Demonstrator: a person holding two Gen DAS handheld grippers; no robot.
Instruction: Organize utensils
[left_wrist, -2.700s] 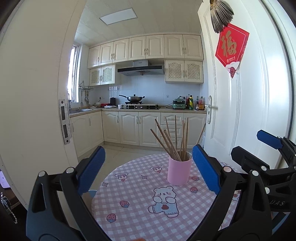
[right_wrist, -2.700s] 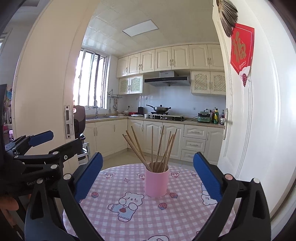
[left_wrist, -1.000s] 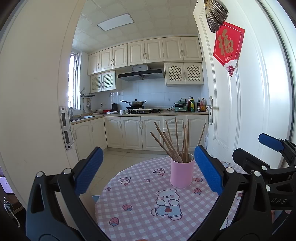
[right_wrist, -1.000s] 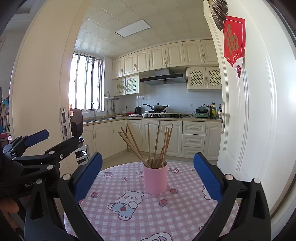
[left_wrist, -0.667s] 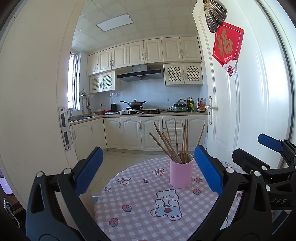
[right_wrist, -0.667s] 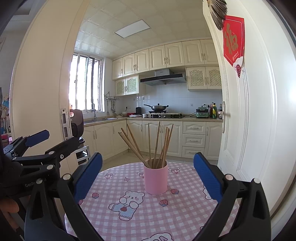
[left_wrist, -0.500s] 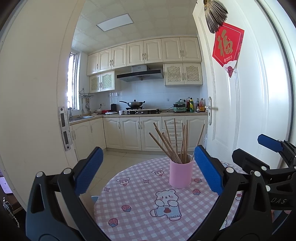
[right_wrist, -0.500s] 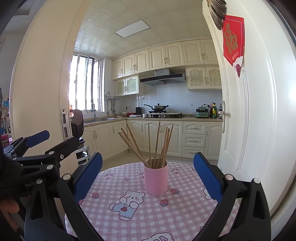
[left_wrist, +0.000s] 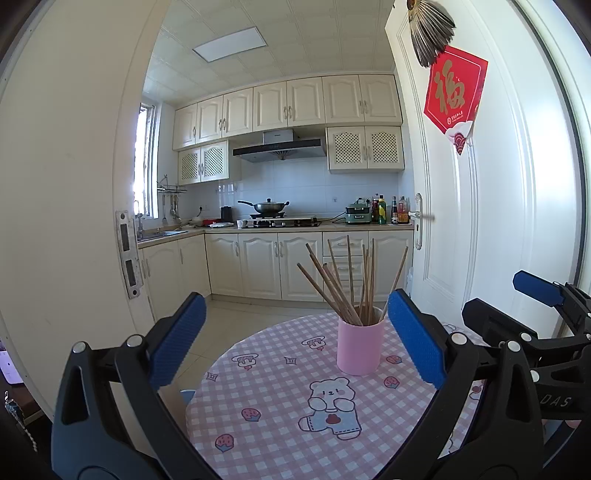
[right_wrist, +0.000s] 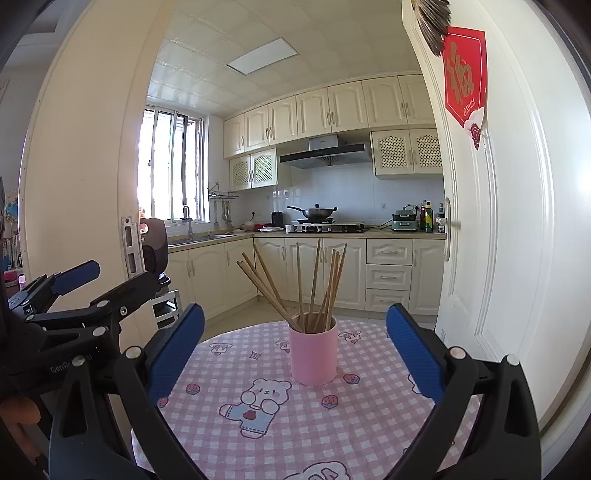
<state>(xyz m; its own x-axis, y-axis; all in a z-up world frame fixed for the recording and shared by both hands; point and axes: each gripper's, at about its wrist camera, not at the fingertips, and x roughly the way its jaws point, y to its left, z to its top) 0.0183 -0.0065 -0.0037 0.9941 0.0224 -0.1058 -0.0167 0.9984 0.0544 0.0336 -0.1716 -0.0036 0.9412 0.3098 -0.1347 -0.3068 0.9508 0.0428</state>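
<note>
The pink cup (right_wrist: 313, 352) of chopsticks (right_wrist: 314, 284) is the only obstacle on the table (right_wrist: 369, 413); bare cloth lies all round it. The fanned sticks crowd the space above. The white door (right_wrist: 498, 240) seems close on the right.

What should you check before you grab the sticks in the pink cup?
1. Pink cylindrical cup stands upright on the pink checked tablecloth: ok.
2. Wooden chopsticks are all inside the cup, fanned out: ok.
3. Left gripper is open and holds nothing: ok.
4. Right gripper is open and holds nothing: ok.
5. Nothing stands between the grippers and the cup: ok.
6. Where the chopsticks should end up: cannot tell.
</note>
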